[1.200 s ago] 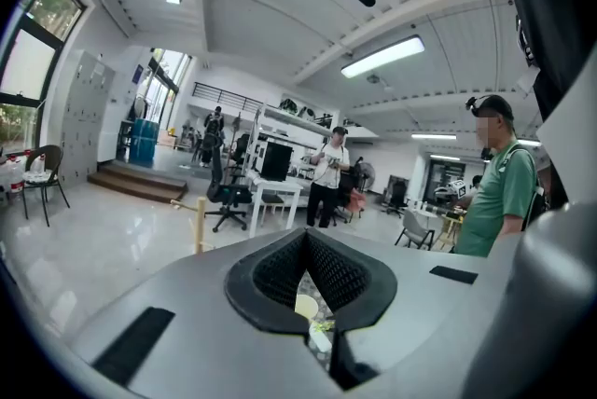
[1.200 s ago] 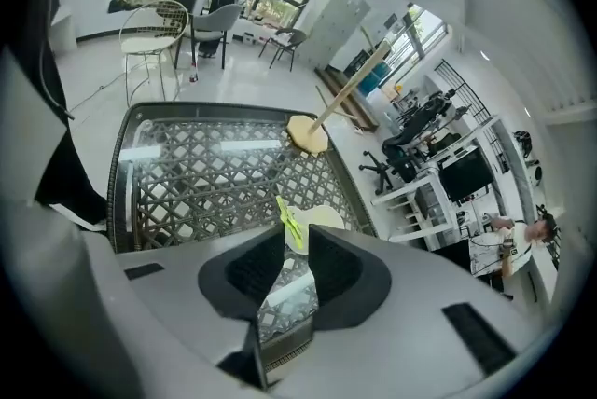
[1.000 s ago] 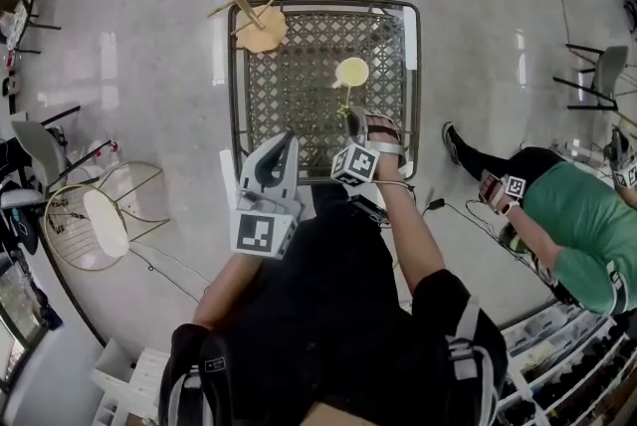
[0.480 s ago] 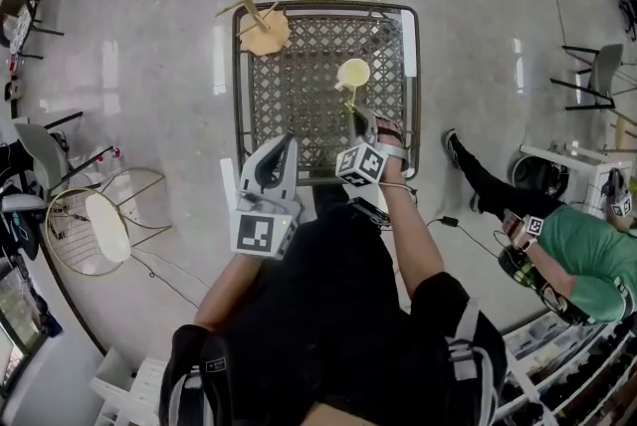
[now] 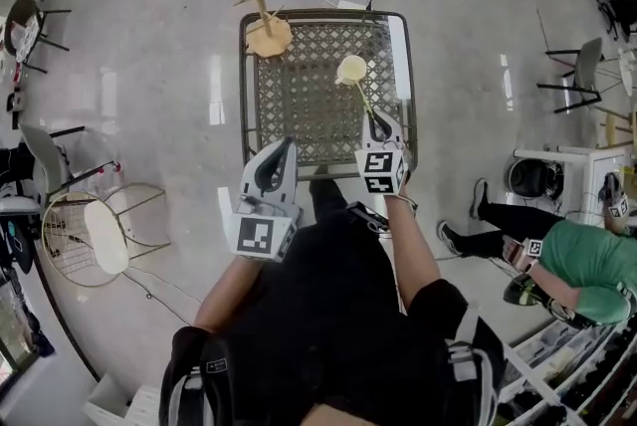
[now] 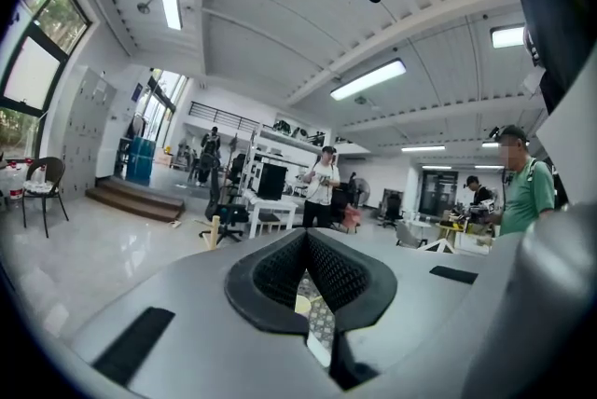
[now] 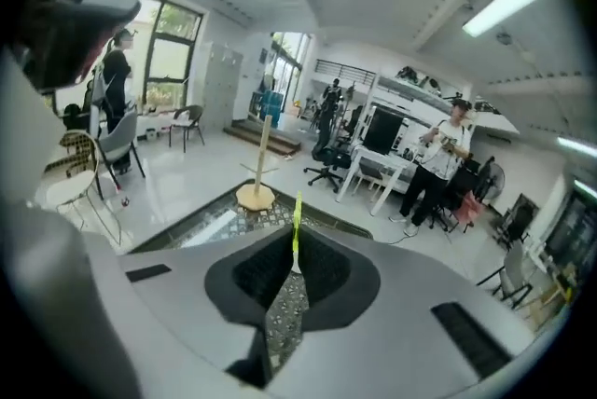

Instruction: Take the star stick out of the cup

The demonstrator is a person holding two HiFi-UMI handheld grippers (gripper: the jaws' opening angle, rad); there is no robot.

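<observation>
The right gripper's (image 7: 294, 268) black ribbed pads pinch a thin yellow-green stick (image 7: 296, 222), which slants to the round yellow cup (image 5: 351, 70). The left gripper (image 6: 306, 243) is closed on nothing. Below is a metal lattice table (image 5: 242, 106) with a wooden peg stand (image 5: 267, 33) at its corner, on a glossy pale floor (image 5: 149, 96).

**Colours and patterns across the head view and both tongs views.**
The left tongs (image 5: 284, 150) and right tongs (image 5: 376, 120) are pale grey with black textured pads (image 7: 256, 274). Each bears a marker cube (image 5: 255, 235) of black-and-white squares. The star stick (image 5: 362, 98) is yellow-green and the cup (image 5: 351, 70) pale yellow. The tabletop (image 5: 299, 86) has a dark frame around grey lattice patterning. At its upper-left corner, the wooden stand (image 5: 268, 36) is tan. The floor (image 5: 149, 96) is glossy pale grey.
</observation>
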